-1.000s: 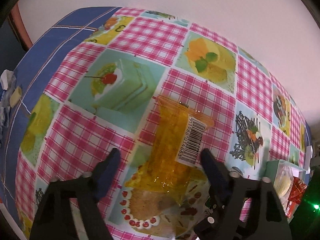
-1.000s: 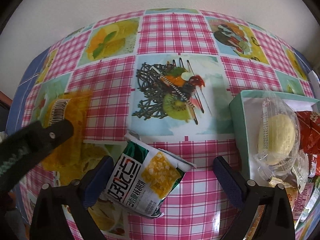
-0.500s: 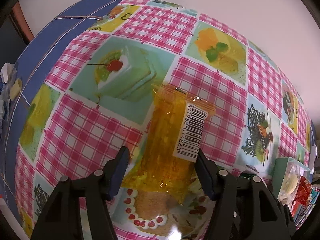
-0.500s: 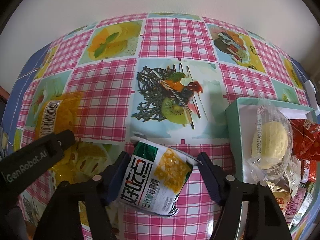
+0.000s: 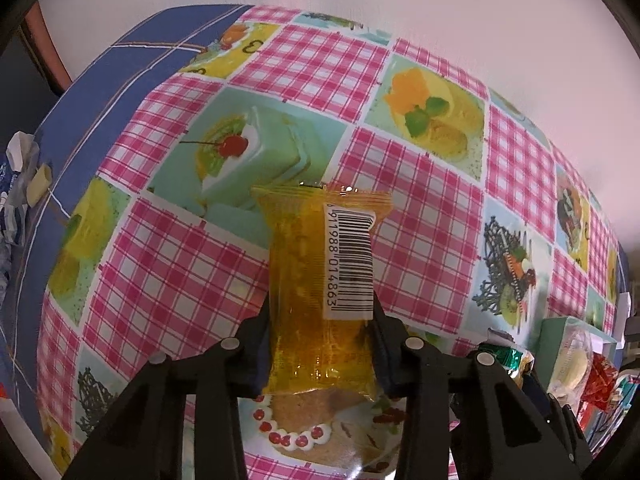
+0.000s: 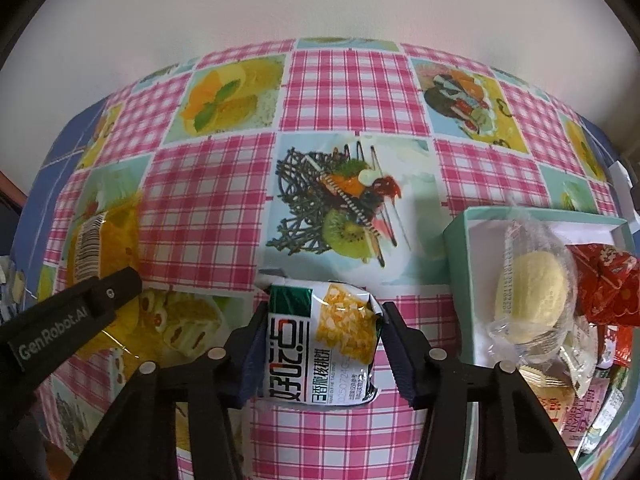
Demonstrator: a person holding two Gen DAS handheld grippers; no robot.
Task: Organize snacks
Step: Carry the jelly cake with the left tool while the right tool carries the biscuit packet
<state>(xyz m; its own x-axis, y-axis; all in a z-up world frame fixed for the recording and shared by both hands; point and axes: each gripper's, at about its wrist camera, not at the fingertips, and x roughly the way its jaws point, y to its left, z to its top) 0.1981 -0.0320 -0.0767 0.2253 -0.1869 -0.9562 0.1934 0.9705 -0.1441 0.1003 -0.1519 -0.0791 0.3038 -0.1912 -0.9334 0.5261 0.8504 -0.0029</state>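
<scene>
My left gripper [image 5: 322, 332] is shut on a long orange snack packet [image 5: 320, 280] with a white barcode label, lying on the checked tablecloth. My right gripper [image 6: 322, 326] is shut on a green and white snack packet [image 6: 322, 344] with yellow pieces printed on it. The orange packet also shows at the left of the right wrist view [image 6: 106, 240], with the left gripper's arm [image 6: 72, 316] over it. A teal box [image 6: 460, 264] at the right holds a clear-wrapped yellow cake [image 6: 532, 292], a red packet [image 6: 604, 284] and several other snacks.
The table has a pink checked cloth with dessert pictures [image 6: 340, 208] and meets a white wall at the back. Its blue border [image 5: 112, 76] drops off at the left. Crumpled wrappers [image 5: 20, 184] lie beyond the left edge. The teal box shows at the right [image 5: 560, 326].
Both grippers have closed from open onto their packets: the left on the orange packet, the right on the green and white packet. Both moved slightly forward over them.
</scene>
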